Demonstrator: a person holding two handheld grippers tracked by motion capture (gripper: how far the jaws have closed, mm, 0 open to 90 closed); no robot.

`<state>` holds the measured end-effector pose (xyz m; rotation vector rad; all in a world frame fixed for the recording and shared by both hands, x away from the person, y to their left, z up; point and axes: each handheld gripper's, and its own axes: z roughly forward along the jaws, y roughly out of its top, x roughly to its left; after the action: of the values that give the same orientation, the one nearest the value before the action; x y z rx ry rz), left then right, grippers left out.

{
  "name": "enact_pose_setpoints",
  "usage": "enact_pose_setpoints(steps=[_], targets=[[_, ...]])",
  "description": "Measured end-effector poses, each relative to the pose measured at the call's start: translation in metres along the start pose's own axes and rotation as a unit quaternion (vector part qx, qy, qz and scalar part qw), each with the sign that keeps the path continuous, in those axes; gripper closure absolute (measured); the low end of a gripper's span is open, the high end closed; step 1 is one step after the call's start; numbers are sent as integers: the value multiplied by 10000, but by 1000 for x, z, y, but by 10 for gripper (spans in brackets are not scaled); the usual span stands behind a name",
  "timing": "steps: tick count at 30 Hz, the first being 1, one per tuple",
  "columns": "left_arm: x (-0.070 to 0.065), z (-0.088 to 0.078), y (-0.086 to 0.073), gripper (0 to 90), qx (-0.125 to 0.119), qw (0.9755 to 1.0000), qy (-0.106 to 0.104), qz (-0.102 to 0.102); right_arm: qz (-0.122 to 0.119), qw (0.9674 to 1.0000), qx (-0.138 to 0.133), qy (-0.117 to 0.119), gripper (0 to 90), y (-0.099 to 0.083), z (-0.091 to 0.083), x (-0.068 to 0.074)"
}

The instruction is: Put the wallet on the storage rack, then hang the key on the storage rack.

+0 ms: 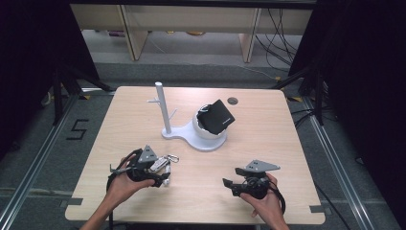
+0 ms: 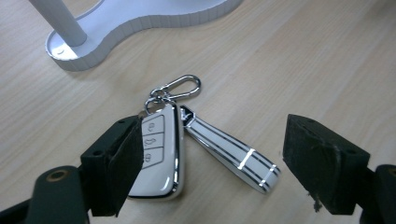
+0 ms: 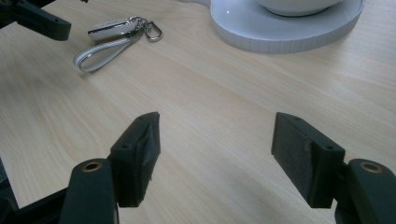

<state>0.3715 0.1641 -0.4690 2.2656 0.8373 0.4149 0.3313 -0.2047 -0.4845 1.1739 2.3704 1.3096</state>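
Left gripper view showed the left gripper point(image 2: 212, 158) spread wide around a white car key point(image 2: 159, 151) lying flat on the wooden table point(image 2: 303, 60), its striped strap point(image 2: 231, 151) between the jaws, near the table's front-left edge. Right gripper point(image 3: 215, 154) also stood spread over bare wood toward the front-right corner. A white stand point(image 1: 191, 134) sat mid-table.
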Motion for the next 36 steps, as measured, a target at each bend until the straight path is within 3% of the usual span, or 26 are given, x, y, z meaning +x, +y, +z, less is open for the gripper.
enact_pose_setpoints(steps=[7, 8, 9, 10, 14, 15, 16, 17, 21, 23, 25, 26, 28, 30, 32, 34, 36], targets=[[11, 9, 18, 211, 286, 9995, 74, -118, -41, 9999, 83, -47, 336, -2, 1, 0], [14, 10, 21, 211, 328, 9994, 68, -116, -51, 10000, 69, 36, 336, -2, 3, 0], [16, 11, 24, 211, 353, 9992, 78, -169, 144, 9997, 189, -16, 336, -2, 1, 4], [19, 13, 27, 211, 389, 9991, 71, -130, -103, 9999, 66, -30, 336, -2, 3, 1], [26, 19, 38, 219, 650, 9979, 54, -20, -138, 9999, 53, 13, 336, -3, 4, 2], [26, 23, 41, 223, 705, 9975, 60, 19, 19, 9999, 118, 17, 336, -4, 3, 4], [27, 26, 44, 227, 749, 9971, 66, 87, -180, 9998, 117, -12, 336, -3, 4, 1], [25, 29, 46, 232, 801, 9967, 60, 130, -204, 9997, 117, 3, 336, -4, 4, 1], [18, 39, 55, 241, 1132, 9928, 62, 391, -133, 9998, 163, -31, 337, -4, 4, 2], [18, 44, 58, 244, 1365, 9892, 20, 528, -126, 9998, 172, -14, 337, -5, 5, 2], [19, 47, 60, 248, 1444, 9879, -4, 556, -183, 9998, 115, -1, 338, -4, 6, 2], [19, 48, 60, 251, 1427, 9885, -8, 510, -216, 9997, 135, -37, 338, -4, 5, 2], [23, 48, 61, 260, 1651, 9849, -54, 513, -223, 9997, 81, 50, 337, -4, 7, 3], [25, 50, 60, 260, 1701, 9848, -40, 345, -241, 9996, 169, -17, 337, -4, 6, 3], [29, 52, 59, 266, 1786, 9832, -35, 379, -250, 9995, 184, -23, 337, -4, 6, 3], [30, 53, 58, 268, 1799, 9834, -23, 247, -245, 9996, 167, -29, 337, -5, 7, 3], [32, 55, 58, 274, 1817, 9829, -40, 307, -263, 9995, 187, -29, 337, -5, 7, 3]])
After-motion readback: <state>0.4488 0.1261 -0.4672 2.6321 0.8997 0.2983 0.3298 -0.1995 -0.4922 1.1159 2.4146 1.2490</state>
